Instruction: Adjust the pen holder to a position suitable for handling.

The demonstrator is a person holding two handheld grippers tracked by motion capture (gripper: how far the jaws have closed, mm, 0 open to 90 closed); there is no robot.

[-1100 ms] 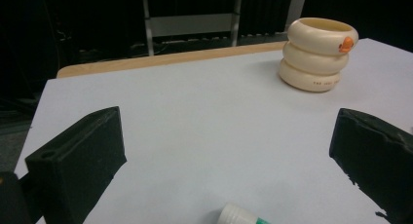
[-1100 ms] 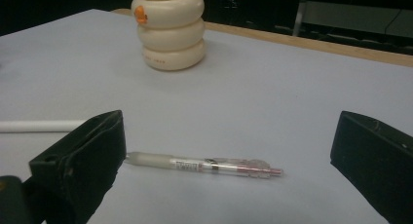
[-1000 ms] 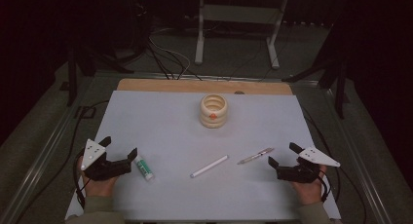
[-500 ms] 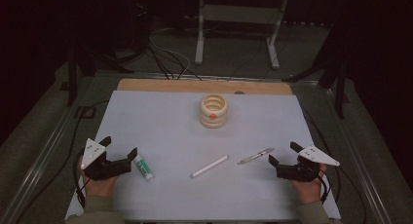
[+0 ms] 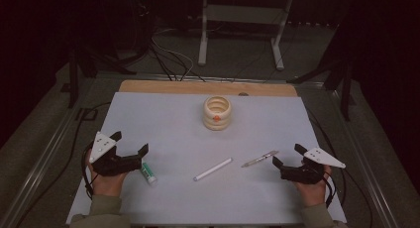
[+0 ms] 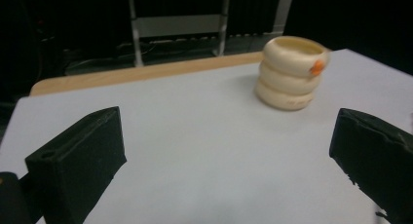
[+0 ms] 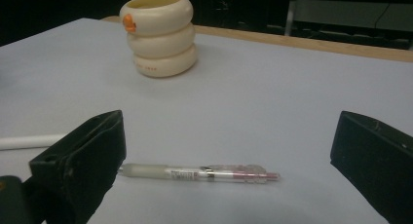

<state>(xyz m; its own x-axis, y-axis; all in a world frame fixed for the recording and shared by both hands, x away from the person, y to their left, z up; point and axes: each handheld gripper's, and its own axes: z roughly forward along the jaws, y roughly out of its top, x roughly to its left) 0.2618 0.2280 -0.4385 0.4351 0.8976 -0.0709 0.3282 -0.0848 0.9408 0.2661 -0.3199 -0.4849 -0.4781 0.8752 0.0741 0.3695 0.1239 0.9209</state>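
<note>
Cream ribbed holder point(image 5: 217, 113), three stacked rings with an orange dot, upright at upper centre of the high view on the pale grey table sheet point(image 5: 163, 119). Clear pen point(image 5: 260, 158) with pink detail: lower right of centre, lying flat, just ahead of the right gripper point(image 5: 284, 156), whose jaws are spread wide and empty; in the right gripper view the pen point(image 7: 199, 174) lies between them, untouched. White stick point(image 5: 213, 169): lower centre, lying diagonally. Green-and-white tube point(image 5: 147, 172): lower left, just beside the left gripper point(image 5: 130, 142), jaws likewise spread, holding nothing.
</note>
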